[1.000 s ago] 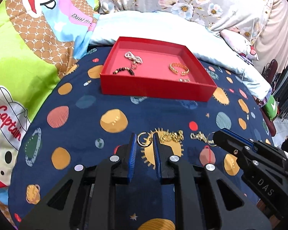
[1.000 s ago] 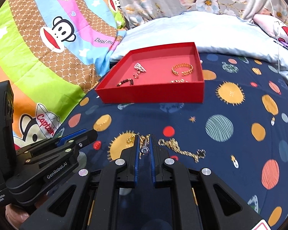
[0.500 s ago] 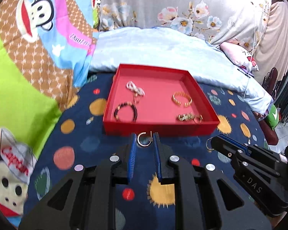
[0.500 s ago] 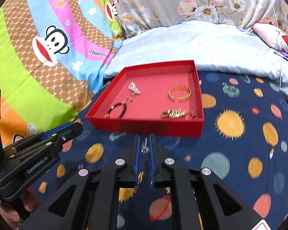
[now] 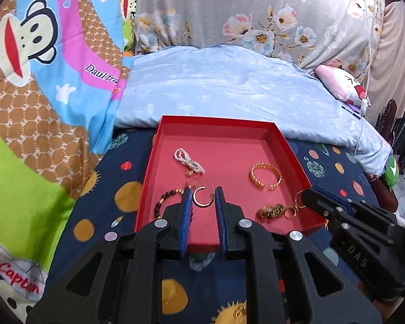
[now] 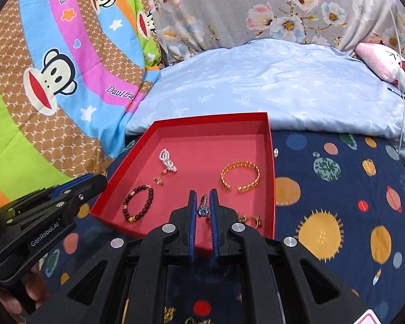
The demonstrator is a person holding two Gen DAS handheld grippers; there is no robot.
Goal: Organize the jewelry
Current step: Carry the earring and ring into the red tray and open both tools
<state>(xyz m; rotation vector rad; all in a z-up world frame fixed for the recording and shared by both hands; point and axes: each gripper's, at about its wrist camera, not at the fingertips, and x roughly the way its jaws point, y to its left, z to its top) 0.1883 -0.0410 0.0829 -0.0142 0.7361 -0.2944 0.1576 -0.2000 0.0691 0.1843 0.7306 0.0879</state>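
Left wrist view. My left gripper [image 5: 204,198] is clamped on an open gold hoop earring [image 5: 202,196], pinched between its blue-ribbed pads above the near part of the shallow red cardboard tray [image 5: 293,145]. Lying in the tray I count: a white pearl strand [image 5: 187,159] at the far left, a dark beaded bracelet [image 5: 166,202] at the near left, a twisted gold open bangle [image 5: 265,176] at the right, and a clump of gold chain and rings [image 5: 276,210] at the near right. The tray sits on a navy planet-print bedspread [image 5: 116,189].

Right wrist view. My right gripper [image 6: 203,202] is clamped on a slim ring with a blue stone [image 6: 203,208], held over the tray's near edge. My left gripper's fingers reach the tray's left corner.
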